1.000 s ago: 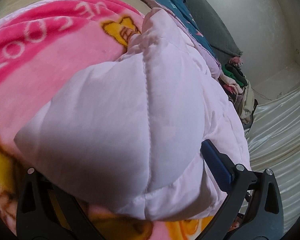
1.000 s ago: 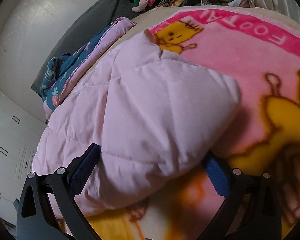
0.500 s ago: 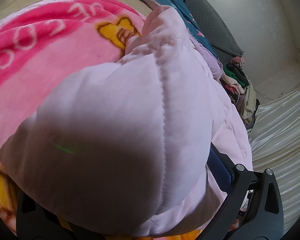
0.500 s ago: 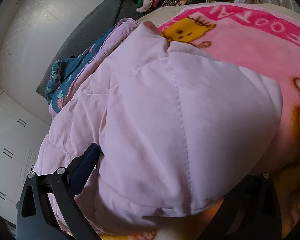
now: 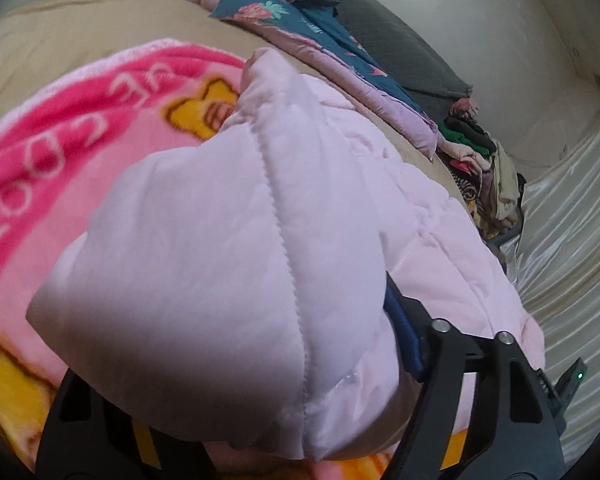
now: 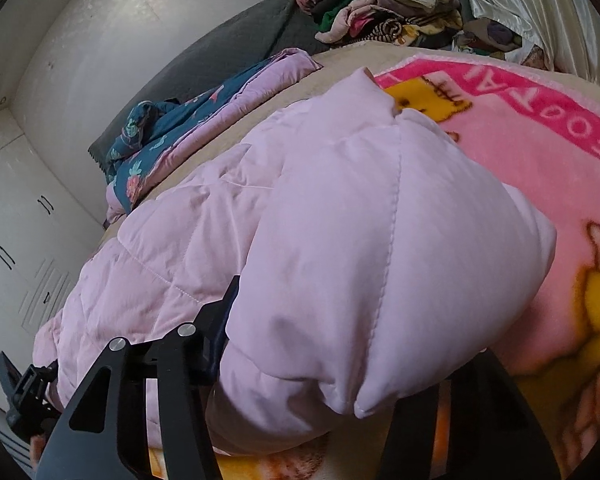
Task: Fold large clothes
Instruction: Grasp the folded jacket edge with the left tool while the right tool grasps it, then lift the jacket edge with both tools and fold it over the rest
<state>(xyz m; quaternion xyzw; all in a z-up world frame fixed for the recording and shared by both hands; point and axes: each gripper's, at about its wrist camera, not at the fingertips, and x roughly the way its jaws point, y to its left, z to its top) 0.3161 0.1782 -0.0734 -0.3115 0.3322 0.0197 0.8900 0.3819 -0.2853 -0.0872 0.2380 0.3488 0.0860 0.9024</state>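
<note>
Left wrist view: the left gripper has its jaws closing in on a puffy fold of the pale pink jacket. A second ago they stood wide around it; now the blue-padded right finger presses into the fabric, and the padding bulges over it. The other finger is mostly buried under the fold, so contact on that side is likely but cannot be seen outright. The jacket's edge rides higher in the frame than before, lifted a little off the pink blanket with the yellow cartoon figure. More of the beige bed shows beyond than a second ago. A floral quilt and a clothes pile lie at the far side.

Right wrist view: the right gripper has likewise been closing, and its jaws now clamp another thick fold of the jacket. The left finger has swung inward since the earlier frame and is sunk into the quilting; the right one is hidden beneath the bulge. The jacket lies across the blanket, its bulk spread toward the left. The fold fills more of the frame than a second ago, hiding much of the blanket's cartoon. The quilt and the clothes pile lie behind.
</note>
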